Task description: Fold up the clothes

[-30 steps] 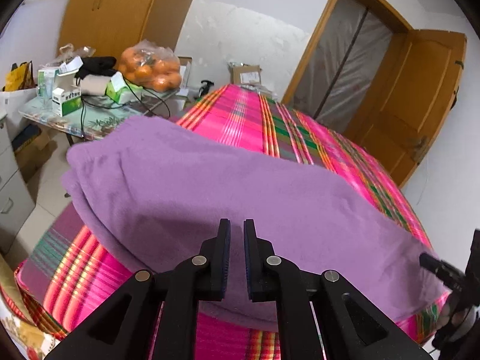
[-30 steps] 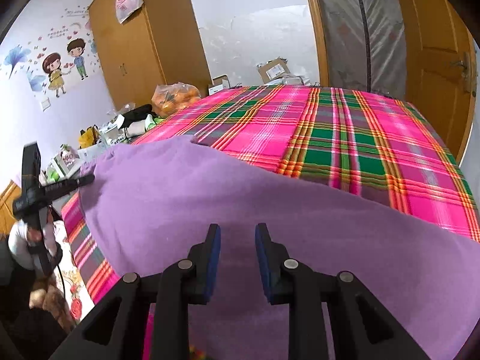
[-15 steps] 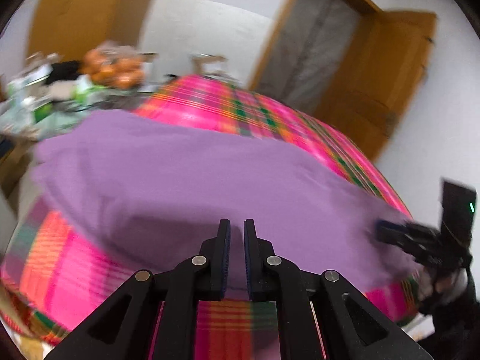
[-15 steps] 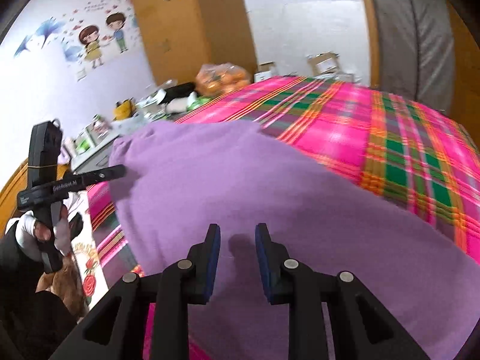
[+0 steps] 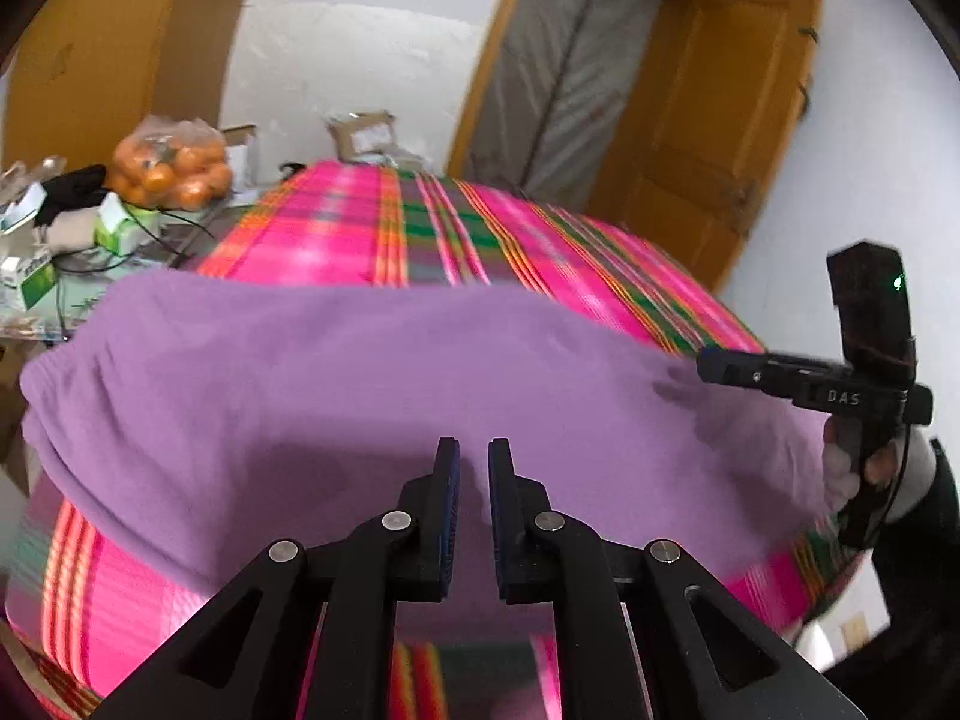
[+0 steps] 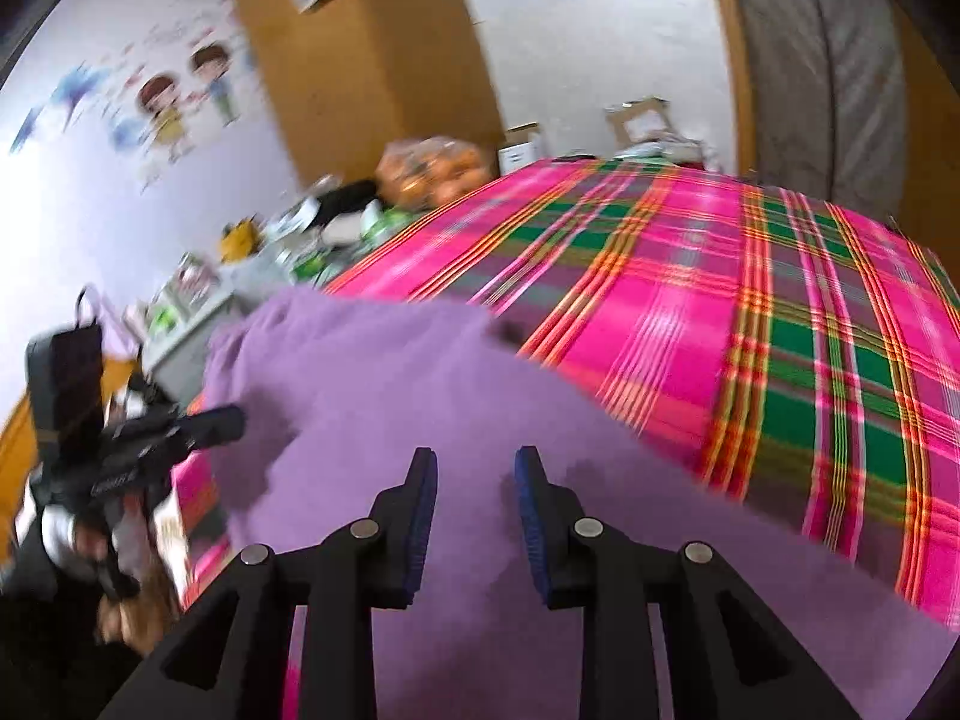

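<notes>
A purple garment (image 5: 360,396) lies folded across the near end of a bed with a pink and green plaid cover (image 5: 420,228). It also shows in the right wrist view (image 6: 420,420). My left gripper (image 5: 474,456) hovers over the garment's near edge, jaws a narrow gap apart, holding nothing. My right gripper (image 6: 474,468) hovers over the garment's right part, open and empty. The right gripper shows in the left wrist view (image 5: 720,366) at the garment's right end. The left gripper shows in the right wrist view (image 6: 228,420) at the garment's left end.
A cluttered side table (image 5: 72,276) with boxes and a bag of oranges (image 5: 174,162) stands left of the bed. A wooden wardrobe (image 6: 360,60) stands behind it. An open wooden door (image 5: 720,120) is at the far right.
Both grippers have drawn back and swung, so each now shows the other at the garment's ends. The right gripper's jaws have opened wider. The garment lies as before.
</notes>
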`<action>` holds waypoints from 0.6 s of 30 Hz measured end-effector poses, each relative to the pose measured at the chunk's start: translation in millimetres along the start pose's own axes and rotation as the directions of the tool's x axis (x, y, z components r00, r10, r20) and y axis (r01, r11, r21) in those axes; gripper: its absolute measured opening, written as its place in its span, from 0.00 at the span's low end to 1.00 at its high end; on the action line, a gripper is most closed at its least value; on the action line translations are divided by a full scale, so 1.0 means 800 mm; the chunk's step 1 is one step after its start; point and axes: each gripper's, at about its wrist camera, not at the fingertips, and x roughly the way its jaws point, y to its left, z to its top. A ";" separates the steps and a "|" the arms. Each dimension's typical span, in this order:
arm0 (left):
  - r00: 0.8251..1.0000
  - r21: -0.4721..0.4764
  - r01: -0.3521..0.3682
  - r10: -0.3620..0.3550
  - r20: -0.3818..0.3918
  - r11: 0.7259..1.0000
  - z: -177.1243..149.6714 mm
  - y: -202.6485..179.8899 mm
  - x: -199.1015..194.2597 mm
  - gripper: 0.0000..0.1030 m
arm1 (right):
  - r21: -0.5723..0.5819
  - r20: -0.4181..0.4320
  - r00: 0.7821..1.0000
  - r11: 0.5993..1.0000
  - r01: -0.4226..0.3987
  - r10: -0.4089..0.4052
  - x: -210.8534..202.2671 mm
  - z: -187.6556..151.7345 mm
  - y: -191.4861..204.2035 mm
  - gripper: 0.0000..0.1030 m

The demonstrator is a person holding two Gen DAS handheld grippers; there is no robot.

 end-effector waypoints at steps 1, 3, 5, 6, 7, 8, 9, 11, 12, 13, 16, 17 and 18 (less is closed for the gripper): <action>1.000 -0.006 -0.023 0.023 0.000 1.000 0.004 0.005 0.002 0.10 | 0.015 -0.012 1.000 1.000 -0.018 0.018 0.008 0.006 -0.004 0.27; 0.999 -0.027 -0.050 0.050 -0.004 0.998 0.006 0.016 0.004 0.10 | 0.043 -0.041 0.998 0.998 -0.055 0.056 0.024 0.014 -0.010 0.27; 0.997 -0.063 -0.074 0.073 -0.013 0.995 0.005 0.032 0.006 0.10 | 0.072 -0.066 0.993 0.993 -0.089 0.094 0.042 0.024 -0.012 0.27; 0.996 -0.079 -0.087 0.086 -0.016 0.993 0.004 0.039 0.008 0.10 | 0.090 -0.078 0.991 0.991 -0.100 0.108 0.052 0.029 -0.012 0.27; 0.995 -0.094 -0.101 0.100 -0.018 0.990 0.004 0.046 0.009 0.10 | 0.106 -0.087 0.989 0.988 -0.112 0.121 0.060 0.034 -0.012 0.27; 0.993 -0.107 -0.114 0.113 -0.018 0.988 0.005 0.053 0.009 0.10 | 0.125 -0.094 0.986 0.984 -0.125 0.137 0.071 0.040 -0.012 0.27; 0.992 -0.119 -0.126 0.125 -0.016 0.985 0.006 0.059 0.009 0.10 | 0.148 -0.100 0.983 0.979 -0.139 0.155 0.082 0.045 -0.013 0.27; 0.988 -0.150 -0.156 0.155 -0.015 0.976 0.009 0.076 0.008 0.10 | 0.209 -0.114 0.977 0.966 -0.155 0.181 0.105 0.053 -0.017 0.27; 0.985 -0.168 -0.172 0.172 -0.016 0.971 0.011 0.085 0.008 0.10 | 0.246 -0.120 0.975 0.957 -0.155 0.189 0.116 0.055 -0.024 0.27; 0.982 -0.186 -0.188 0.188 -0.017 0.964 0.012 0.094 0.008 0.10 | 0.298 -0.117 0.973 0.941 -0.159 0.201 0.123 0.053 -0.035 0.18; 0.980 -0.250 -0.200 0.197 -0.041 0.947 0.009 0.121 0.009 0.08 | 0.470 -0.080 0.966 0.864 -0.180 0.245 0.135 0.045 -0.073 0.00; 0.981 -0.259 -0.194 0.190 -0.041 0.946 0.010 0.124 0.006 0.08 | 0.502 -0.059 0.967 0.845 -0.185 0.247 0.131 0.042 -0.081 0.00; 0.981 -0.257 -0.192 0.188 -0.040 0.947 0.013 0.124 0.004 0.08 | 0.509 -0.047 0.971 0.842 -0.179 0.235 0.125 0.041 -0.084 0.00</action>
